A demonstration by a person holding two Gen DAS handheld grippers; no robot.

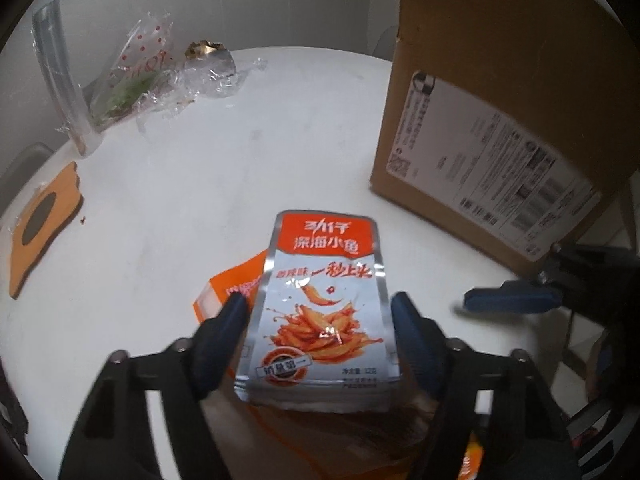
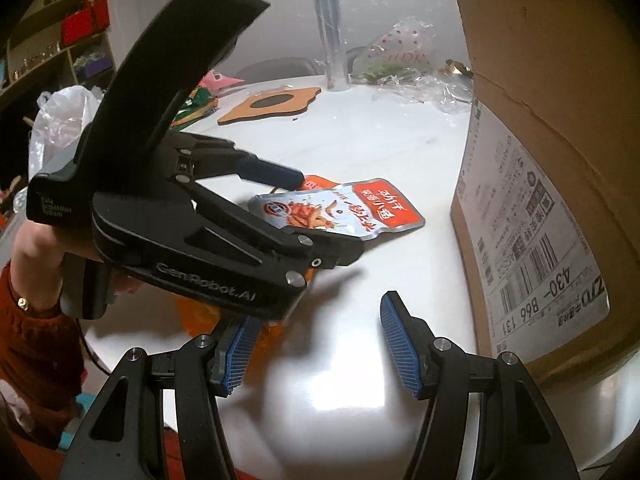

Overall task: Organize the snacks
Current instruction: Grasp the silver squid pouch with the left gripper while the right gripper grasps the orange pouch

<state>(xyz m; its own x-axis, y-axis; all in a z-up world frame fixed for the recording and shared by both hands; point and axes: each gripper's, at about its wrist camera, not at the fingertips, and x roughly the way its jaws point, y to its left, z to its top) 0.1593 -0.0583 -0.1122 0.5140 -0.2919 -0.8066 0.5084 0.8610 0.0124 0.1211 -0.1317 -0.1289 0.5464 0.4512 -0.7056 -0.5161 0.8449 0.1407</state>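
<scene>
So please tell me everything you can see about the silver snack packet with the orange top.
The snack packet is a flat pouch of shiny silver foil with an orange band at its top, Chinese writing and a picture of small spicy fish. It is sealed and slightly creased. It sits between the fingers of the left hand-held gripper, raised over an orange packet and the white table.

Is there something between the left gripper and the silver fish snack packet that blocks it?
Nothing visible does. The left gripper already has the silver fish snack packet between its fingers, one on each side. An orange packet lies under it, not in between. The right gripper is open and holds nothing.
</scene>
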